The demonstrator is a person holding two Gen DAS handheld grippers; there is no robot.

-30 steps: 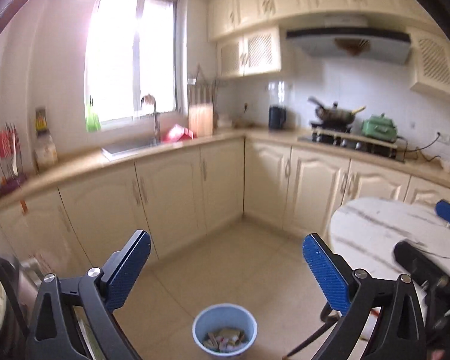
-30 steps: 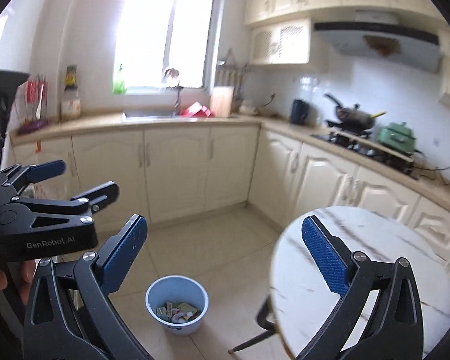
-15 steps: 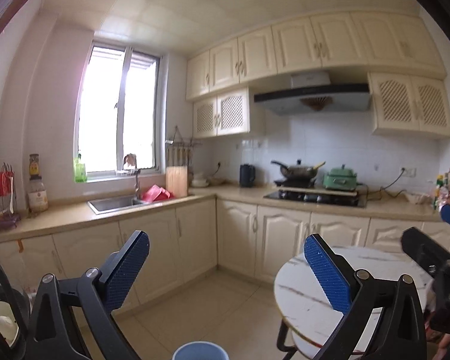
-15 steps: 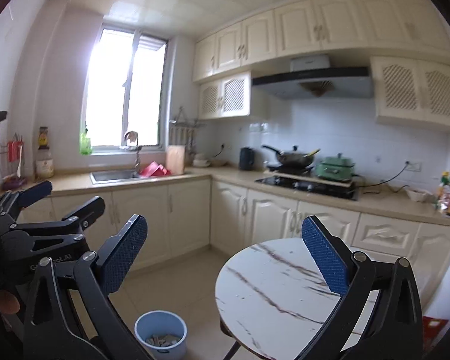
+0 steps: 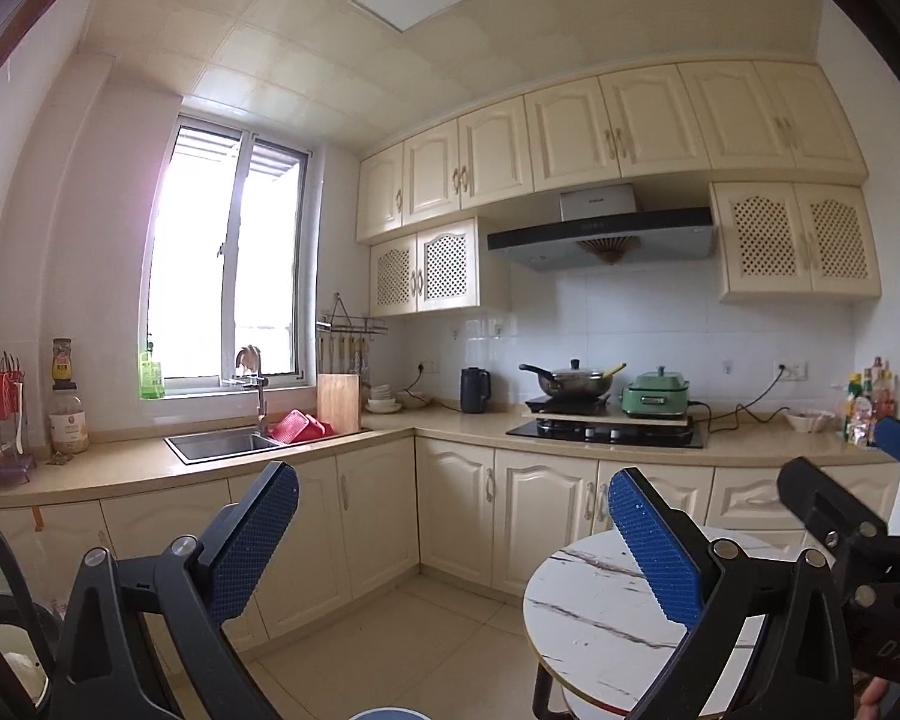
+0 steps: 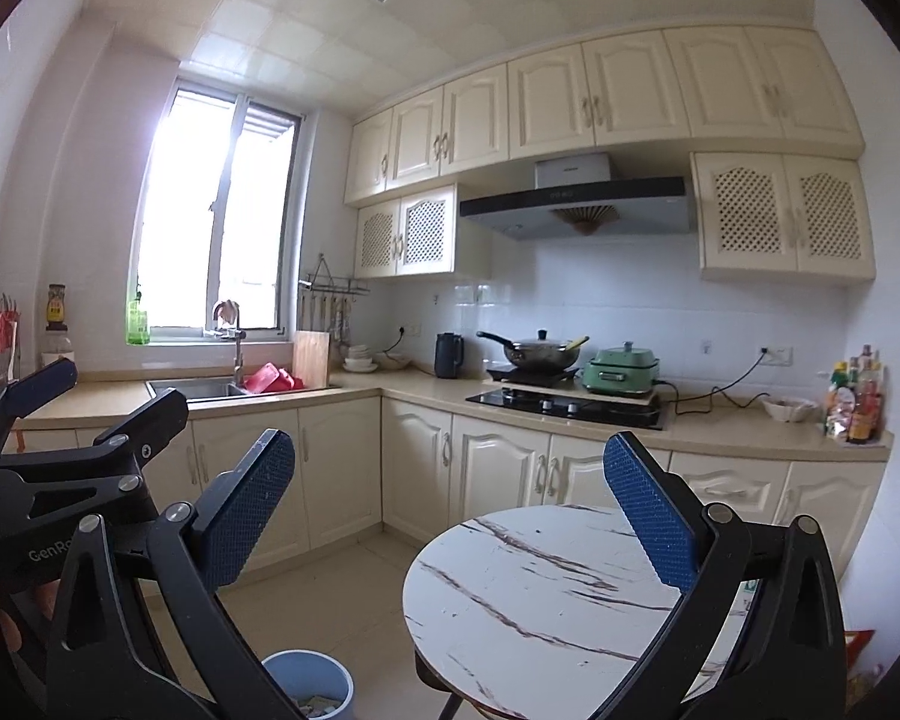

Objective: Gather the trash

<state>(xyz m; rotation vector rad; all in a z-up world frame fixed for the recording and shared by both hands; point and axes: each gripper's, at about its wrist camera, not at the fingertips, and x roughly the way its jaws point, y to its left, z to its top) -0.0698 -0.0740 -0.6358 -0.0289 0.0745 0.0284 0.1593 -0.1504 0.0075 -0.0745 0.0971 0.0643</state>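
A light blue bin (image 6: 309, 684) with scraps of trash inside stands on the floor at the bottom of the right wrist view; only its rim (image 5: 387, 714) shows in the left wrist view. My left gripper (image 5: 453, 537) is open and empty, held high and facing the kitchen. My right gripper (image 6: 450, 504) is open and empty, above the round marble table (image 6: 546, 588). The left gripper also shows at the left of the right wrist view (image 6: 72, 414), and the right gripper at the right of the left wrist view (image 5: 858, 492).
Cream cabinets (image 5: 462, 516) run in an L under a counter with a sink (image 5: 222, 444), cutting board (image 5: 338, 402), kettle (image 5: 475, 390), wok on the stove (image 5: 570, 381) and a green cooker (image 5: 657, 393). The round table (image 5: 606, 612) stands at the right. Tiled floor (image 6: 324, 594) lies between.
Both grippers have tilted upward and pulled back: the ceiling and upper cabinets have come into view and the blue bin has slid to the bottom edge. Both stayed open.
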